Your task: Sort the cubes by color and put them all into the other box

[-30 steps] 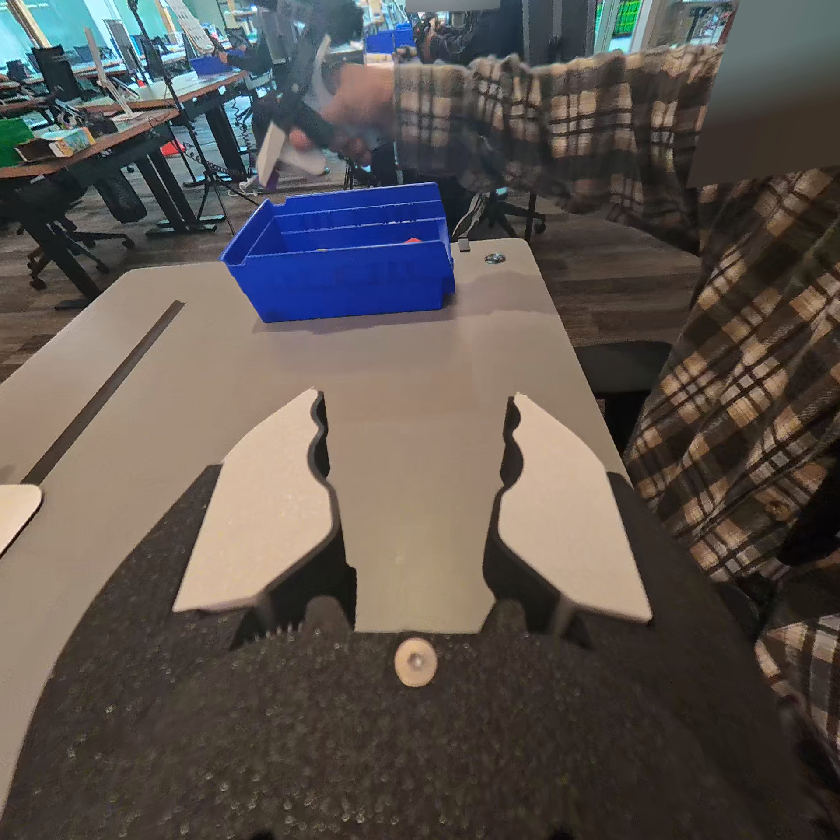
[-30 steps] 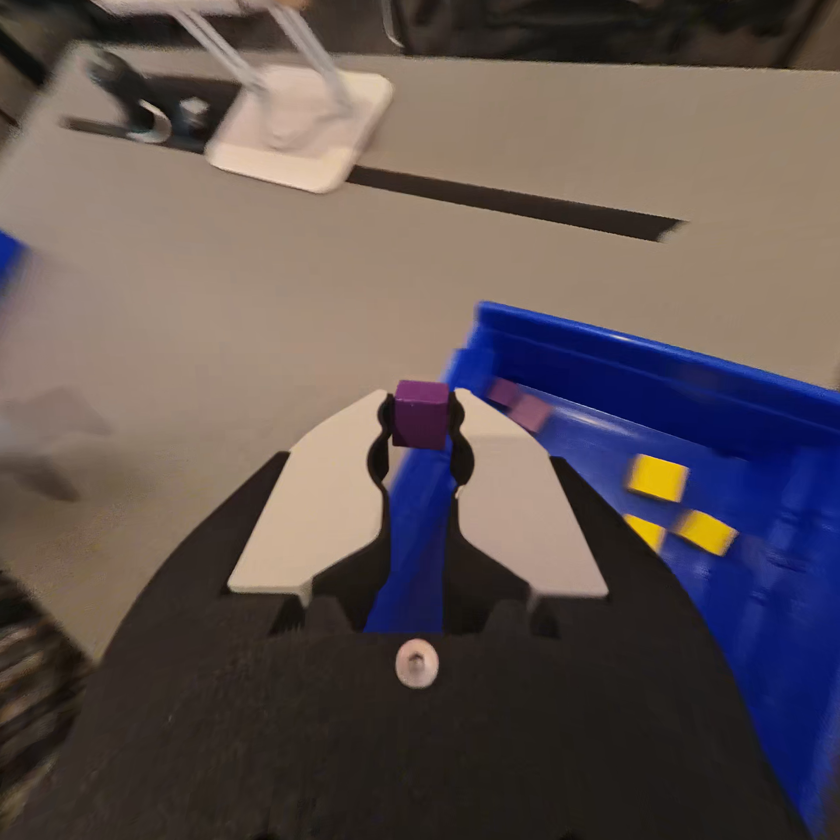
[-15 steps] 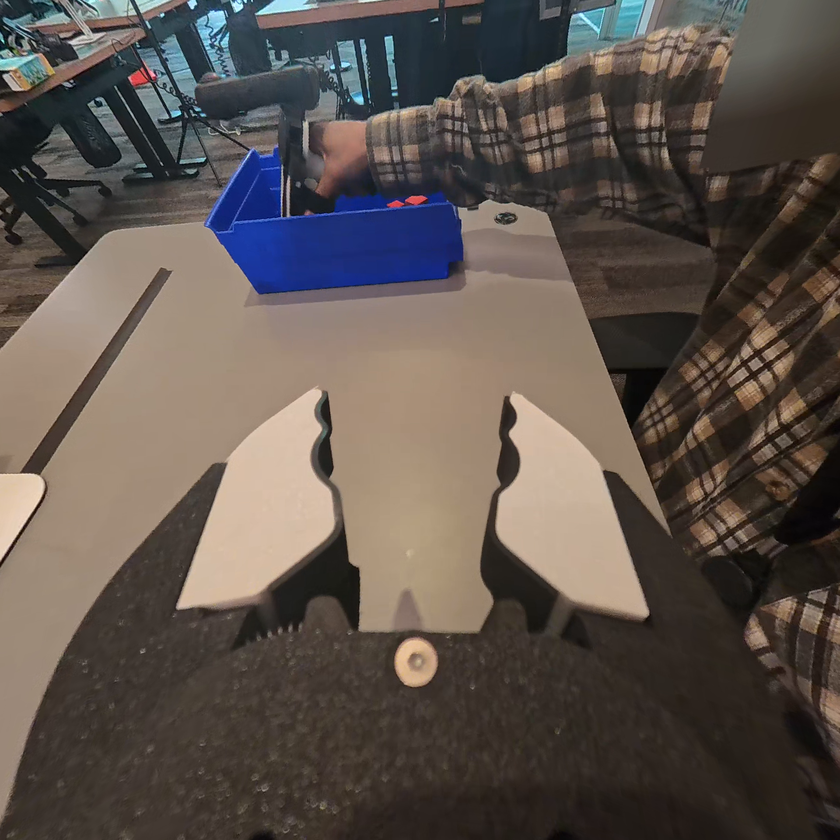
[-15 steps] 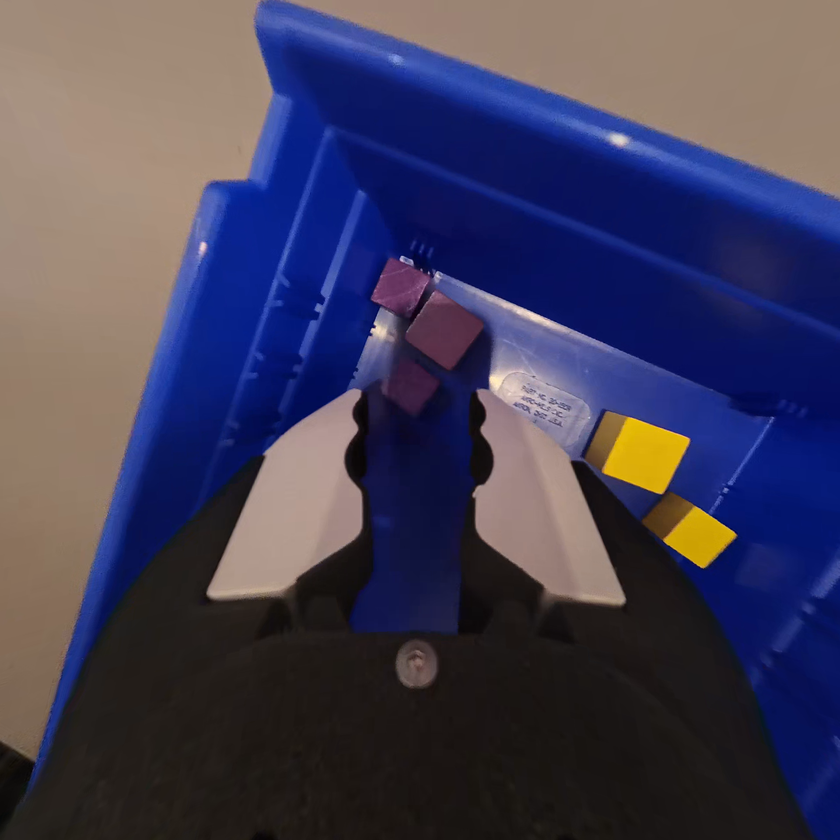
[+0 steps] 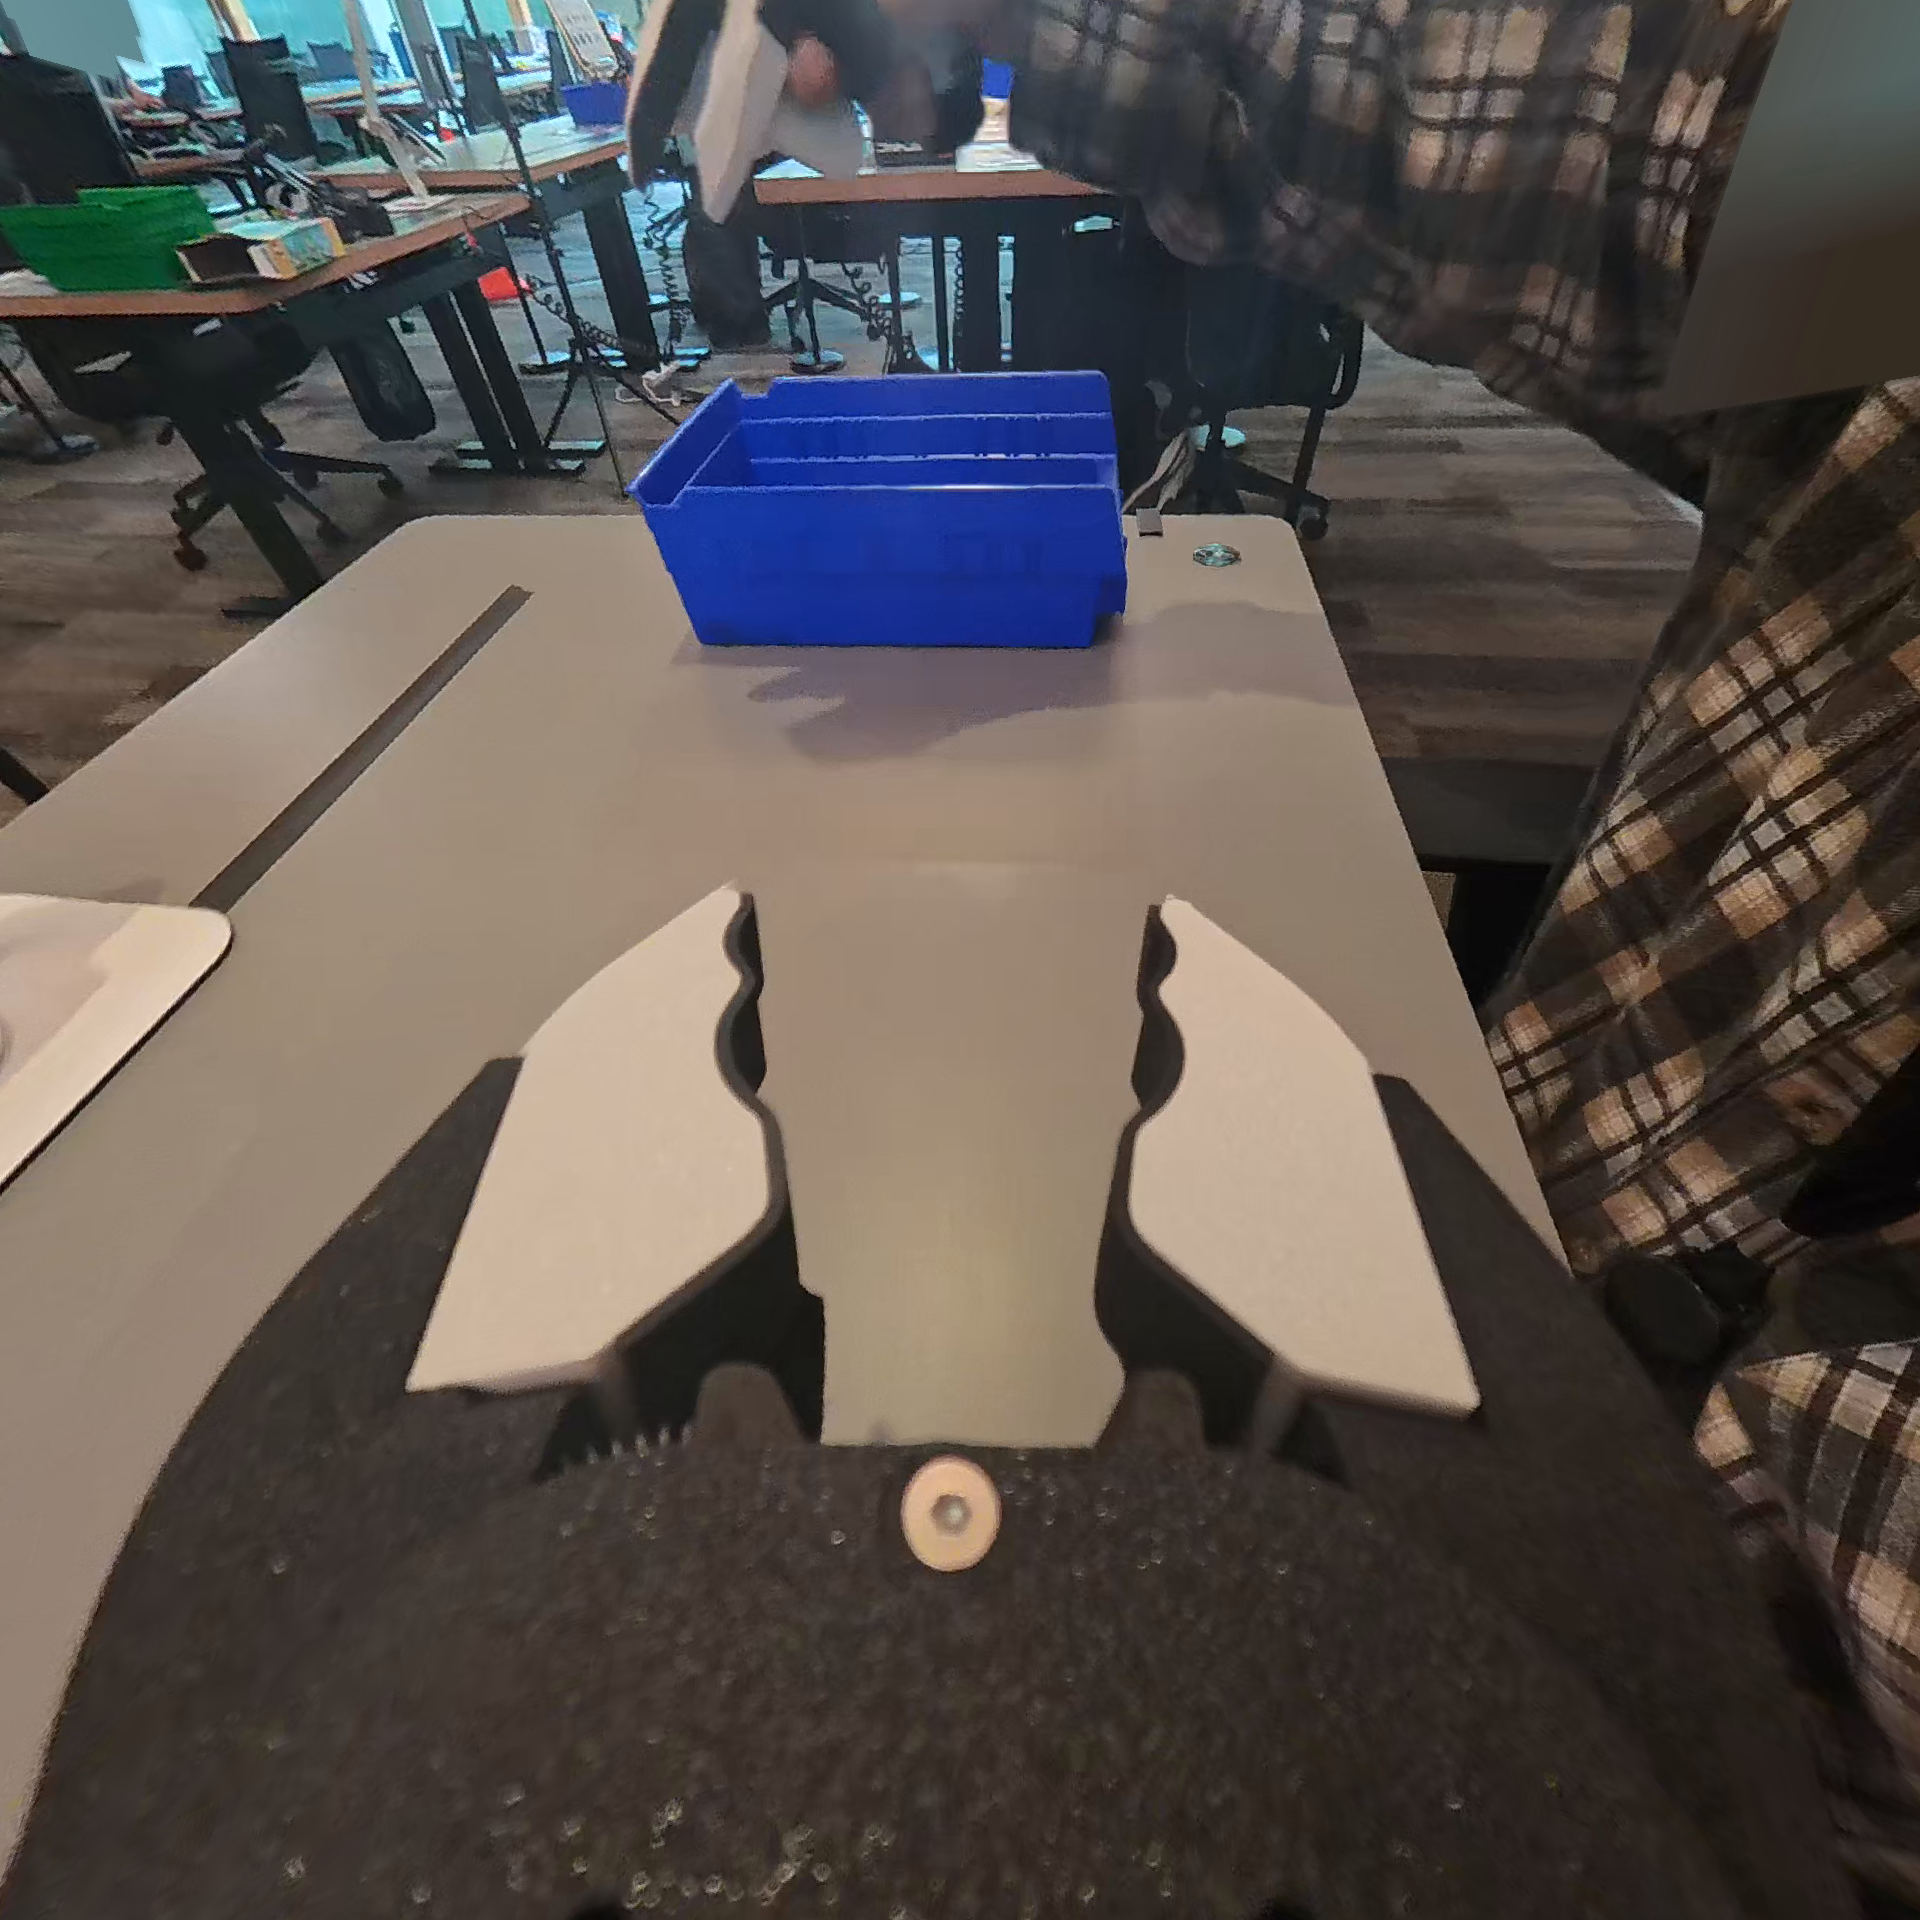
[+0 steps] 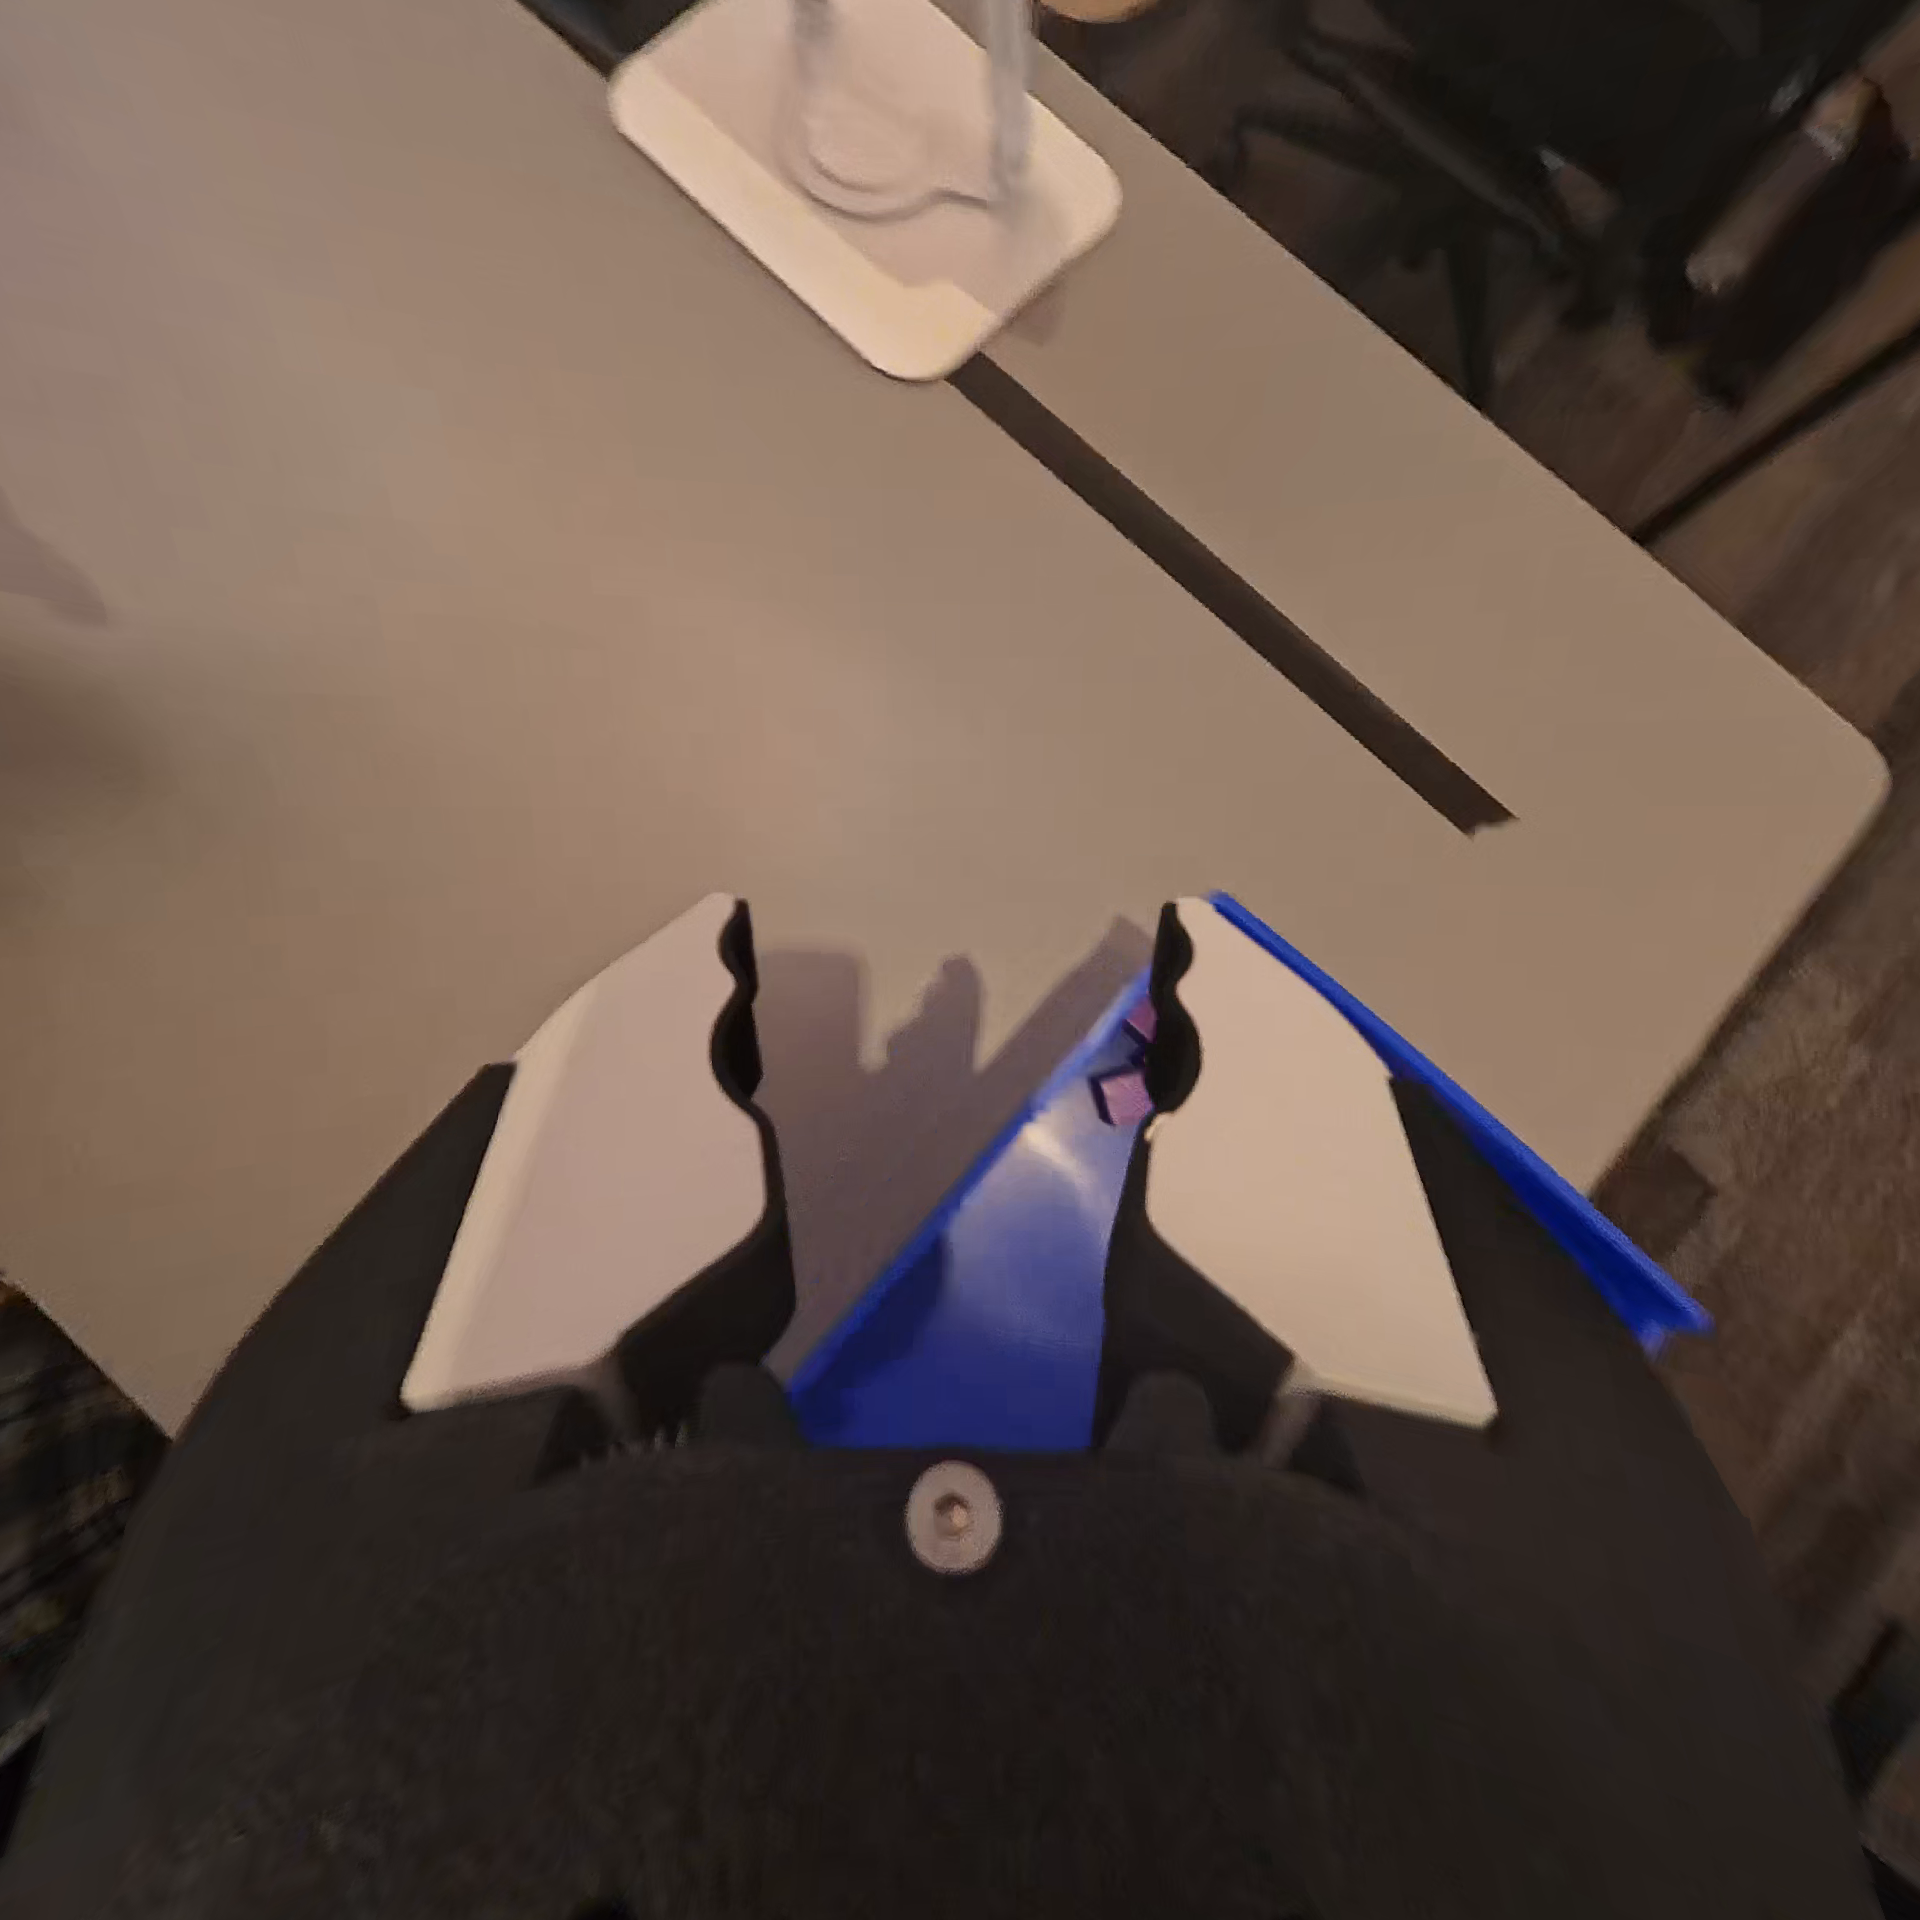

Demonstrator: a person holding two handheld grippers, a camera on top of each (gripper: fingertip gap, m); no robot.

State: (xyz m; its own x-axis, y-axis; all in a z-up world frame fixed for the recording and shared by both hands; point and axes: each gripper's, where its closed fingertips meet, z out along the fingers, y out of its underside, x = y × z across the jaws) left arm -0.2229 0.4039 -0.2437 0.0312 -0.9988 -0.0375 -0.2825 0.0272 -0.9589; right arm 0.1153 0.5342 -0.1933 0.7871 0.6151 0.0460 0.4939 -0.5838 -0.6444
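So the right gripper (image 6: 951, 935) is up and out of the blue box (image 6: 977, 1320) now. Half a second ago it was pointing straight down into the box with its fingers partly spread over the purple cubes, and a second ago it was pinching one purple cube at its tips. Now its fingers are spread wide with nothing between them, and the view looks past the box's near wall onto the bare grey table (image 6: 520, 623). A sliver of the purple cubes (image 6: 1127, 1091) peeks out in the box corner just beside the right finger, so they're lying in the box; the yellow ones seen earlier are out of view.

From the left wrist view, the right gripper (image 5: 743, 104) hangs high above the table, blurry, held by a hand on a plaid sleeve (image 5: 1403, 156). Half a second back that hand was down inside the blue box (image 5: 883, 561). The box sits at the far end of the table (image 5: 935, 831), and its contents can't be seen from this low angle, whereas red cubes showed over the rim before.

The left gripper (image 5: 951, 925) hasn't done much: fingers wide apart, empty, hovering low over the table like in both earlier frames. A white stand base (image 6: 862, 177) sits by the dark slot in the tabletop.
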